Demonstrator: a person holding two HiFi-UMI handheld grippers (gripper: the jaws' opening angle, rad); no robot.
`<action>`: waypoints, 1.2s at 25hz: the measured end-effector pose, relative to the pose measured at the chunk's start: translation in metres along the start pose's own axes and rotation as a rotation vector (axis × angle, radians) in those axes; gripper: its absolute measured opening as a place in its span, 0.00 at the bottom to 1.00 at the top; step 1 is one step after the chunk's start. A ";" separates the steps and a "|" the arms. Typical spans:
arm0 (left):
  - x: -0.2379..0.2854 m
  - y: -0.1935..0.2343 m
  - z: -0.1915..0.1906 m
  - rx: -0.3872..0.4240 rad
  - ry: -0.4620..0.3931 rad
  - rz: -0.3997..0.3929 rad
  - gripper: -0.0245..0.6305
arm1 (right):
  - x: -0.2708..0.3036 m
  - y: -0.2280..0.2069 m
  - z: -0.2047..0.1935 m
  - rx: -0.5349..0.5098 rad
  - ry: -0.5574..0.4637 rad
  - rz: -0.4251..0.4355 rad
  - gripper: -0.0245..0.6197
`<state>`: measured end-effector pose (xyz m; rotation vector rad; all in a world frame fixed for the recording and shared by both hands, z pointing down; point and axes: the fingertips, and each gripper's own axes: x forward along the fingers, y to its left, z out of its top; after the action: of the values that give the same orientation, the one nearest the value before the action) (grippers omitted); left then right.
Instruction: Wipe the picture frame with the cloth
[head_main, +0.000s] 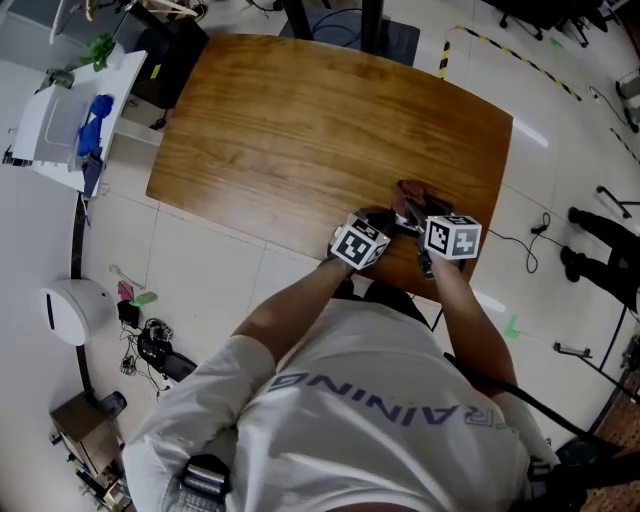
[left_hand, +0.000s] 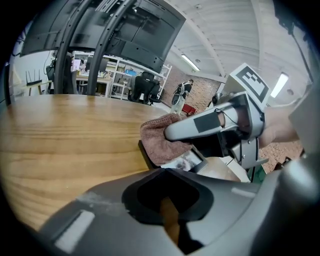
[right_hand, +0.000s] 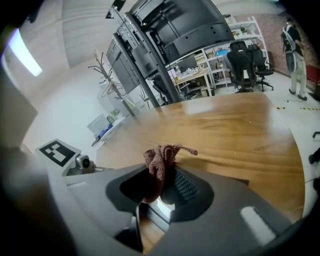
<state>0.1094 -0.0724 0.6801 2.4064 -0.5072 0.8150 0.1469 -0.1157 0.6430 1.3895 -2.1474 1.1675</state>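
Observation:
A reddish-brown cloth (head_main: 412, 193) (right_hand: 161, 162) is bunched between the jaws of my right gripper (head_main: 412, 210) (right_hand: 162, 187), which is shut on it. The cloth (left_hand: 159, 139) presses on a black picture frame (left_hand: 146, 155) (head_main: 397, 217) near the front right edge of the wooden table (head_main: 300, 130). The frame's pale photo (left_hand: 187, 162) (right_hand: 162, 206) shows just below the cloth. My left gripper (head_main: 383, 224) (left_hand: 167, 212) sits right beside it on the left, jaws nearly together at the frame's near edge, which its body hides.
A white cart (head_main: 55, 125) with a blue item stands left of the table. On the floor at lower left are a white round device (head_main: 70, 310) and cables. A black stand base (head_main: 372, 25) is behind the table. A person's legs (head_main: 600, 245) stand at right.

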 end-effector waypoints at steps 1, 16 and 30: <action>-0.001 0.000 0.000 -0.005 -0.003 0.002 0.05 | 0.000 0.001 0.000 0.017 0.001 0.005 0.22; 0.000 0.003 -0.001 -0.015 -0.013 0.019 0.05 | -0.023 -0.035 -0.025 0.024 0.034 -0.091 0.22; -0.002 0.005 -0.001 -0.011 -0.018 0.022 0.05 | -0.085 -0.086 -0.041 0.114 -0.052 -0.201 0.22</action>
<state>0.1050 -0.0752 0.6812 2.4033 -0.5453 0.7991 0.2558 -0.0495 0.6522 1.6586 -1.9466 1.2030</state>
